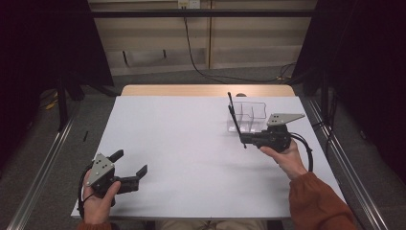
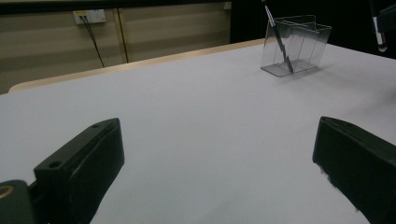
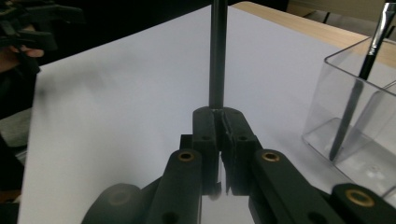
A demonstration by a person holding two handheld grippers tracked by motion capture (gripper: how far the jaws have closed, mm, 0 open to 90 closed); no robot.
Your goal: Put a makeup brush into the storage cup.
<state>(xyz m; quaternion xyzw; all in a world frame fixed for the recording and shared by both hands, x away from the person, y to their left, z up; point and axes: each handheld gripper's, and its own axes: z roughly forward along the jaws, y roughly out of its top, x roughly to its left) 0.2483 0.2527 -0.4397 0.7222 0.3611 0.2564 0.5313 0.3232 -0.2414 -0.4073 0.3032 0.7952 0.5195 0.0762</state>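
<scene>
Pinching a thin black brush between pressed-together right gripper jaws | clear organizer just beside | left gripper jaws spread, nothing between

White table top, wooden table edge behind it, wall socket with hanging black cable

No text, label, brand or number can be read anywhere (everything looks unmarked).
</scene>
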